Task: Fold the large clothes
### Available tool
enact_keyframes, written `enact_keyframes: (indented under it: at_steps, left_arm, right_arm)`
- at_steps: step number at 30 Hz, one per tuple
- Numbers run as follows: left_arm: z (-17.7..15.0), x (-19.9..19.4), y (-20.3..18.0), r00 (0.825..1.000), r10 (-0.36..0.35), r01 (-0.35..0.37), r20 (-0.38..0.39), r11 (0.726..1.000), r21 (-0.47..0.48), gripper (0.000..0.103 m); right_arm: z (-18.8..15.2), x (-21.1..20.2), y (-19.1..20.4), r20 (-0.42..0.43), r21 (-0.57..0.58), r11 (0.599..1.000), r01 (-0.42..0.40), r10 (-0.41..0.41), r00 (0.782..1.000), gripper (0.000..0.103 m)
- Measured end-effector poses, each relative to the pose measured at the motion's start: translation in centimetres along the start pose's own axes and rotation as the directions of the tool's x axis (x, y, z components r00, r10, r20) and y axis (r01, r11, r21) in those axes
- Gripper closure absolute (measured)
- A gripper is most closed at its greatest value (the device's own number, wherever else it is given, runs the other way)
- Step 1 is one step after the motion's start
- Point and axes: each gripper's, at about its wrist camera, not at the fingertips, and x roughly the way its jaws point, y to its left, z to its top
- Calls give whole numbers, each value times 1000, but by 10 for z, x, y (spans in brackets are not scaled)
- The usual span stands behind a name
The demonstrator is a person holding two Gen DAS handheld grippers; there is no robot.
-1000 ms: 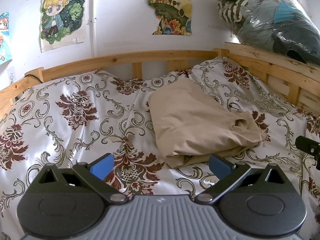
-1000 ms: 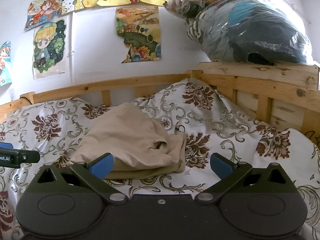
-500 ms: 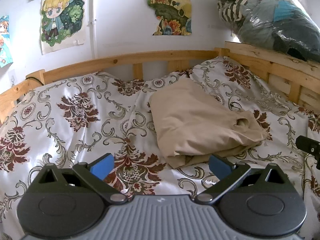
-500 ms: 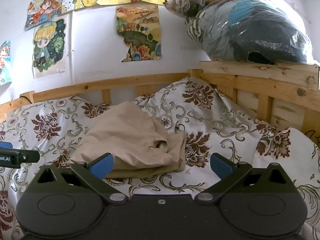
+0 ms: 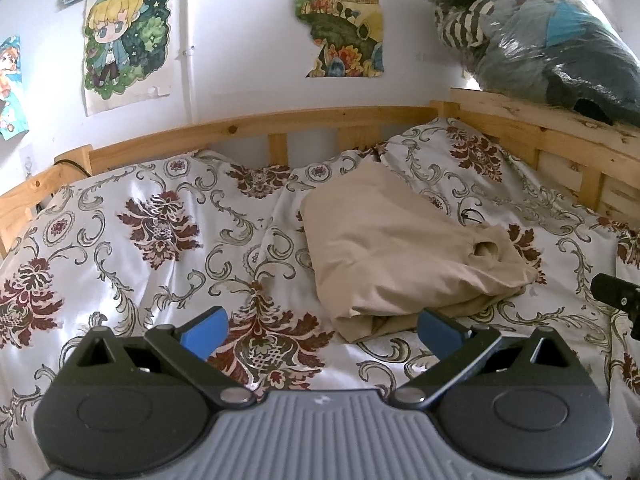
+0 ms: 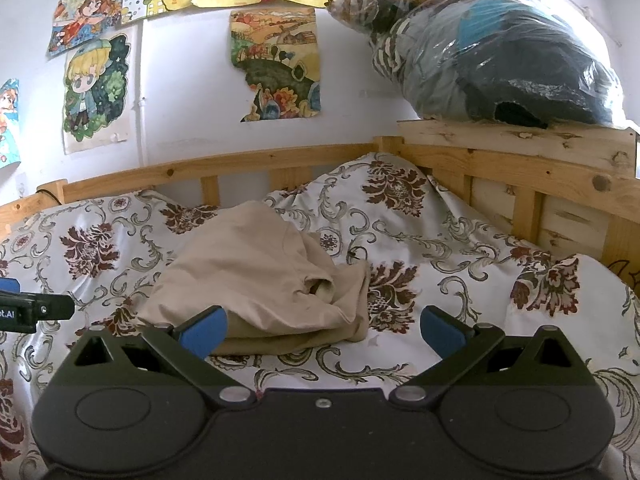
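left tool is spread wide w/ nothing between its blue pads, hovering over the floral duvet just short of the near edge of the beige garment. right tool is likewise wide & empty, its left pad overlapping the garment's near edge in view; contact can't be told. garment lies folded in a thick bundle mid-bed on the duvet, one open cuff or leg hole showing on its right side. behind it runs the wooden bed rail, then a white wall w/ cartoon posters. far right, a clear plastic bag of clothes sits on the wooden ledge.
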Motion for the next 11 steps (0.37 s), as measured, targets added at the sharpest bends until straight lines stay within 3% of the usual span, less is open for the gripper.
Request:
enact_keyframes:
  at_steps: [11]
  left_arm:
    - [-1, -2, 0, 1000, 7, -7, 17, 1000, 7, 1]
  right_arm:
    - [0, 0, 0, -1, 0, 1000, 1, -1, 1000, 1]
